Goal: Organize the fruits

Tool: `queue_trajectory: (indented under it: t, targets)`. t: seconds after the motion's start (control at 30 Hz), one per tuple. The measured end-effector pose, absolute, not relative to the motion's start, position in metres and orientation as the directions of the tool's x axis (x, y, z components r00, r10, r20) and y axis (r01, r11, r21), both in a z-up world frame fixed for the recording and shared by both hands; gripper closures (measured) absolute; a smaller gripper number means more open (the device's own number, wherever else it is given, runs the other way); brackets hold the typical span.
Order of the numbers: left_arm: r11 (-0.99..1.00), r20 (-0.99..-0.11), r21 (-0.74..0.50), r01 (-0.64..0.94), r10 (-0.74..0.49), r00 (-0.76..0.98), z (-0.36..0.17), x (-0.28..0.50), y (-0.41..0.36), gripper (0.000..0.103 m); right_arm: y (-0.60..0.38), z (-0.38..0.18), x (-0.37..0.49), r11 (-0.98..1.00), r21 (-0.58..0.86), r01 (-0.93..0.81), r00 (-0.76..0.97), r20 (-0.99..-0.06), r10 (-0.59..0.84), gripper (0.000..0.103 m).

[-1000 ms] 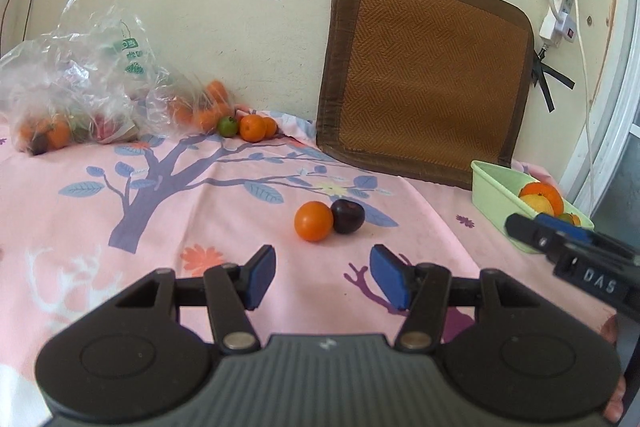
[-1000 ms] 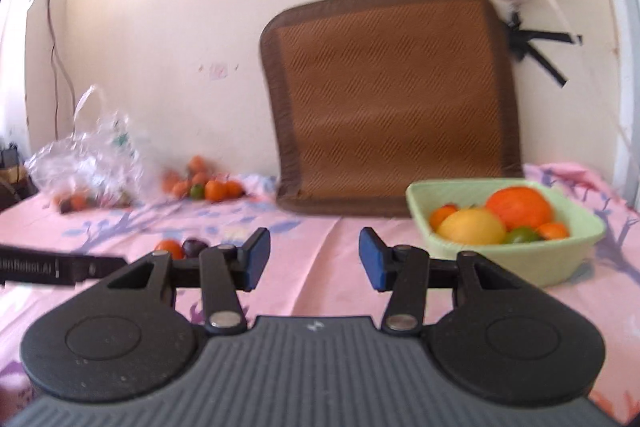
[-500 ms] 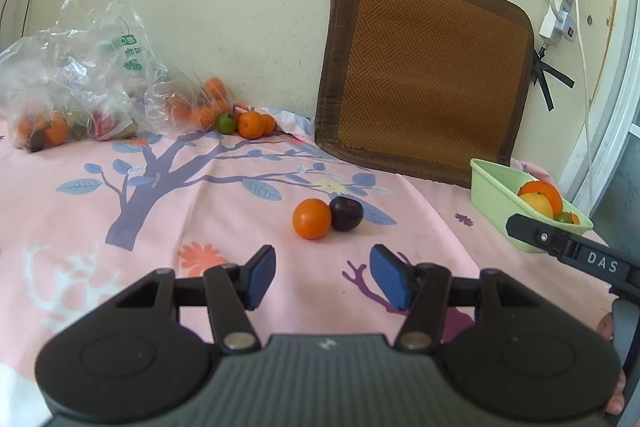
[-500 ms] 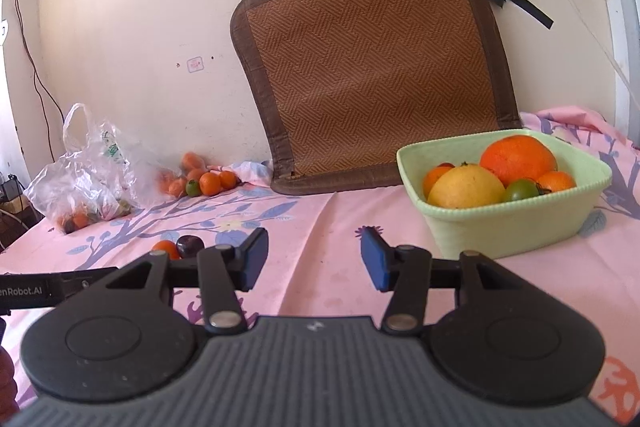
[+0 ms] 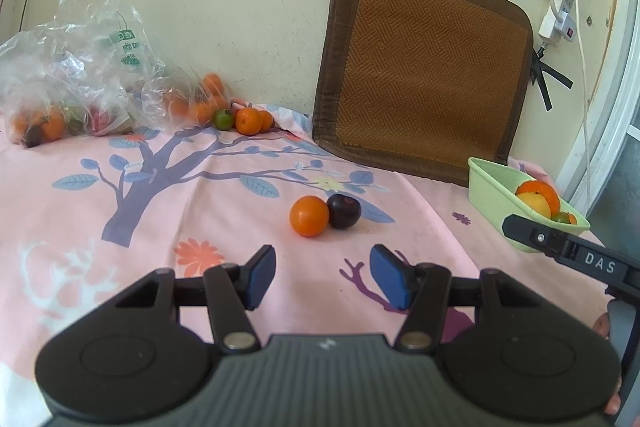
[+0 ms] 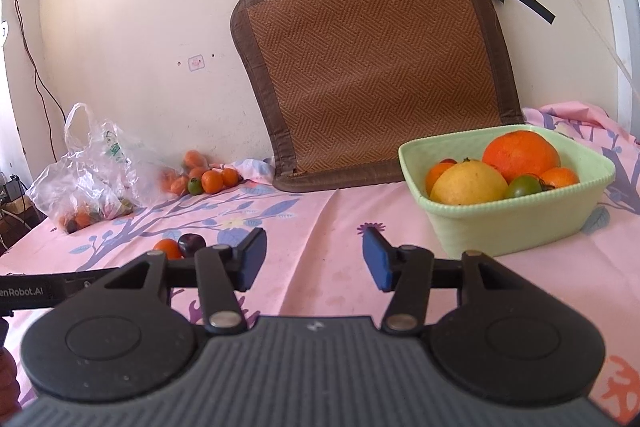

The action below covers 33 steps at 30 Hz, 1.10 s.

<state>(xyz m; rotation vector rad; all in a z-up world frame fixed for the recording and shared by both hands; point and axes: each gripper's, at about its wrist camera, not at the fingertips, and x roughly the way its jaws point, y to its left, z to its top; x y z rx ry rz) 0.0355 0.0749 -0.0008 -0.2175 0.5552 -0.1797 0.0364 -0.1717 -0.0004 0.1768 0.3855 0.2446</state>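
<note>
Now rolled and turned toward bowl, compared with a second back; likely just after a drop-off there. Right claw partly open, widening slightly, empty. Left claw partly open, empty, short of orange touching plum mid-bed. More fruit by bag at wall edge.

White letters "DAS" stand on the black arm of the right gripper, at the right edge of the left wrist view. White lettering "enRobot.AI", cut off at the frame's left edge, stands on the black arm of the left gripper in the right wrist view. Green print on the clear plastic bag, far left, is unreadable.
</note>
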Motion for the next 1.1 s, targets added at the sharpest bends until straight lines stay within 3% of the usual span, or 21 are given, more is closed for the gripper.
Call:
queue_trajectory:
  t: [1.1]
  targets:
    - [0.959, -0.514, -0.266, 0.1, -0.229, 0.827, -0.002, 0.0383, 0.0763, 0.049, -0.1743, -0.0027, 0.0357, 0.952, 0.224, -0.208, 0.899, -0.34, 0.277, 0.047]
